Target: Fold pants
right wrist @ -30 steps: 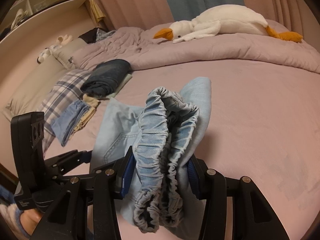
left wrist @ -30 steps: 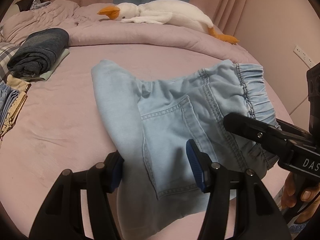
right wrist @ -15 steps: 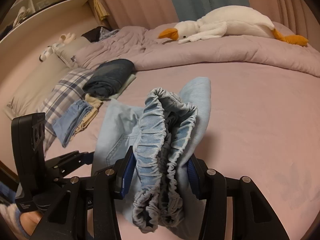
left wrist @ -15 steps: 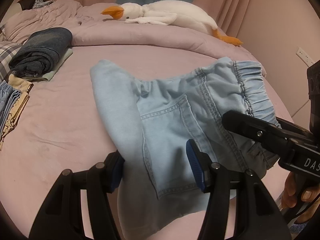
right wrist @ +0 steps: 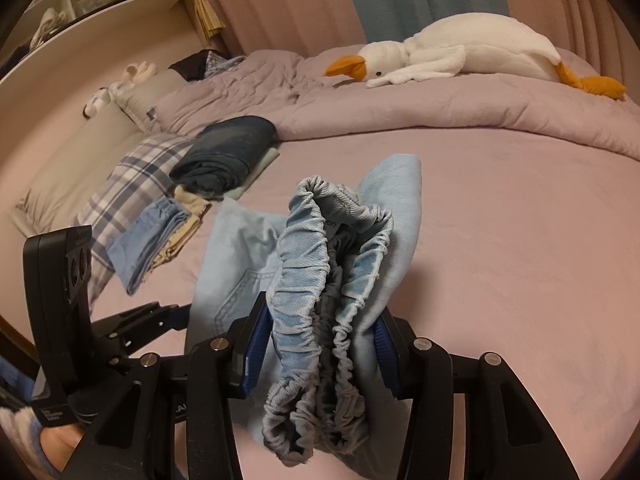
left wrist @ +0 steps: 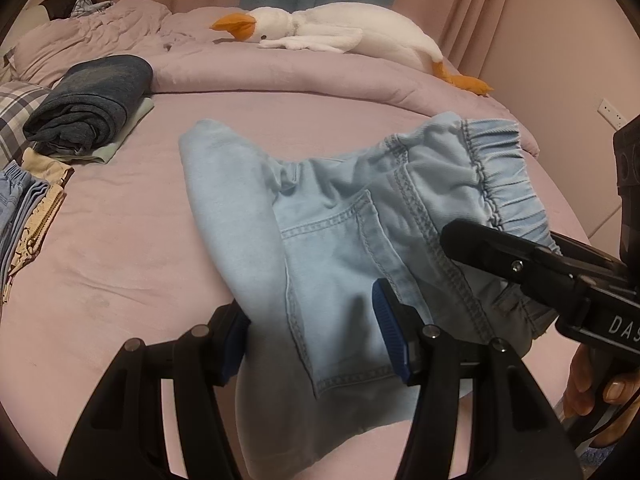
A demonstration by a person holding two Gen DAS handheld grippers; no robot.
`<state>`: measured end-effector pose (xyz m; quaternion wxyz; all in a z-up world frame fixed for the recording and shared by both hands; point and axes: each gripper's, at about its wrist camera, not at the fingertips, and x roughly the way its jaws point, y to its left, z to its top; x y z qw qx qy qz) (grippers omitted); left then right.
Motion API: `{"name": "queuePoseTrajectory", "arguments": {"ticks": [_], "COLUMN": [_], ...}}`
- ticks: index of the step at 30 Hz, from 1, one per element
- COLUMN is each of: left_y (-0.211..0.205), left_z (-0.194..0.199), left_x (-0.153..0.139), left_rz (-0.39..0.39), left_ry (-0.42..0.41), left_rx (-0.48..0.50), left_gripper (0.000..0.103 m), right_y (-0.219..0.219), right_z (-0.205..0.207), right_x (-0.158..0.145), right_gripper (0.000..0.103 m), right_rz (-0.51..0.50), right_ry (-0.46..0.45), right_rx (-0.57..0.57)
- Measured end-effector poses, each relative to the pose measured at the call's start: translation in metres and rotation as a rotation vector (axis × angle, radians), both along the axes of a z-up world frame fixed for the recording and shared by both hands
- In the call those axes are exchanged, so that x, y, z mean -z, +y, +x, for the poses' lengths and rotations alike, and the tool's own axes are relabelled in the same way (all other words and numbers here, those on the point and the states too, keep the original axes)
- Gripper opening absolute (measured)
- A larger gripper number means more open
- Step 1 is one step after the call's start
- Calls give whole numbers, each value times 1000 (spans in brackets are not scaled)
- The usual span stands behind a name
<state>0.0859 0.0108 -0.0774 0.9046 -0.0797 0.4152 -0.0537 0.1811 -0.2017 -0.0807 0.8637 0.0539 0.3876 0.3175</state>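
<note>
Both grippers (tilted down) clamp pants (left wrist: 344, 240)

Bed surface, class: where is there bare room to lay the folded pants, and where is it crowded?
Bare sheet lies between the light-blue pants and the rolled duvet under the plush goose, extending right. The left side is crowded: dark folded jeans and stacked clothes.

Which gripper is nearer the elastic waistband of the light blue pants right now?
Right. The right gripper is clamped on the waistband itself; the left gripper grips the pants farther along, by the back pocket.
</note>
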Motion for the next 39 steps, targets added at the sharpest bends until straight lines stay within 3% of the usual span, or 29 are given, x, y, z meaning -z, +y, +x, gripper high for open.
{"name": "queuePoseTrajectory", "arguments": {"ticks": [39], "left_y": [19], "left_z": [40], "left_x": [10], "left_rz": [14], "left_ry": [22], "left_rx": [-14], "left_gripper": [56], "right_y": [26], "right_z": [19], "right_x": [4], "right_gripper": [50], "right_rz": [10], "right_ry": [9], "right_rx": [-23]}}
